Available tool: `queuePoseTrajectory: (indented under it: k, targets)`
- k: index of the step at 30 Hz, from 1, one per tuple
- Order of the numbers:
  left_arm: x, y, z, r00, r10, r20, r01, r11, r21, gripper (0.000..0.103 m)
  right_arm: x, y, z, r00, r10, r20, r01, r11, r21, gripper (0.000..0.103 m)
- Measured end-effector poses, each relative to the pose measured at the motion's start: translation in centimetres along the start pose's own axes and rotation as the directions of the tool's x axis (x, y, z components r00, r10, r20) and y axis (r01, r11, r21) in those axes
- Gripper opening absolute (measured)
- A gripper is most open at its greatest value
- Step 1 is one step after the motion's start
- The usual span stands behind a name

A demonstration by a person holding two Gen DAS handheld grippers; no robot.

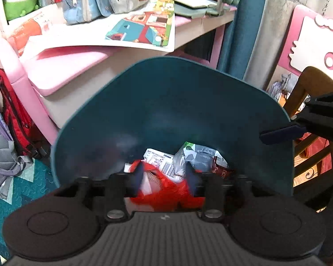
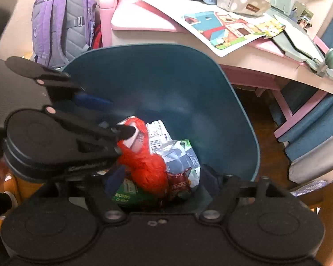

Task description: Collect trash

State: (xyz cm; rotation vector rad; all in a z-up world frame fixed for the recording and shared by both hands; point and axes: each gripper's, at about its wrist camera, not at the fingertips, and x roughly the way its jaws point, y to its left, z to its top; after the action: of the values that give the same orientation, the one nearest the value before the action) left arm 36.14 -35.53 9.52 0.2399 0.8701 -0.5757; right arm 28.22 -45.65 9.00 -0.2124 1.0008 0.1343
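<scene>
**Hovering over a bin of trash**

Standing beside the desk, the dark teal bin (image 2: 211, 102) fills the middle of both views, its mouth tipped toward the cameras. At its bottom lies a heap of trash: a crumpled red plastic bag (image 2: 147, 166) on top, a grey-and-white wrapper (image 2: 182, 157) beside it, a printed white slip (image 2: 156, 136) behind, a green carton (image 2: 126, 194) and a small dark red packet (image 2: 179, 184) nearest the camera.

The left gripper (image 1: 165, 176) points down into the bin with its jaws partly apart; the red bag shows between them, though blur hides whether the fingers touch it. The right gripper (image 2: 164, 182) hangs over the same heap, jaws wide, pressing on nothing.

Behind the bin stands a pink desk (image 1: 82, 59) carrying a bright picture sheet (image 1: 142, 30) and pencil cases (image 1: 104, 0). A purple backpack (image 2: 62, 22) leans against the wall, with a red bag (image 1: 13, 113) next to it.
</scene>
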Motion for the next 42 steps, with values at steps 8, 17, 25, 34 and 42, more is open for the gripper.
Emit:
queuePoseTrajectory:
  k: [8,17,25,34,42]
  targets:
    - [-4.5,0.8,-1.3,0.995,-0.018,0.097,0.021,0.999,-0.030,0.069,-3.3,0.9,-1.8,0.997,-0.018,0.081,0.014,0.999,0.049,0.082]
    - [-10.1,1.1,-4.0,0.981,-0.037,0.190,0.047,0.998,-0.047,0.078,-8.2,3.2,-5.0,0.974,-0.027,0.223,0.009,0.997,0.082,0.086]
    - [-14.1,1.6,-6.7,0.966,-0.051,0.254,0.068,0.996,-0.058,0.081,-11.9,5.3,-7.6,0.943,-0.025,0.332,-0.009,0.995,0.100,0.092]
    - [-17.8,1.5,-9.4,0.936,-0.054,0.347,0.073,0.997,-0.040,0.098,-15.2,5.6,-9.8,0.896,-0.047,0.441,-0.026,0.987,0.159,0.096]
    - [-19.7,1.5,-11.1,0.917,-0.065,0.395,0.093,0.994,-0.052,0.103,-16.6,5.8,-11.8,0.868,-0.050,0.494,-0.052,0.980,0.190,0.097]
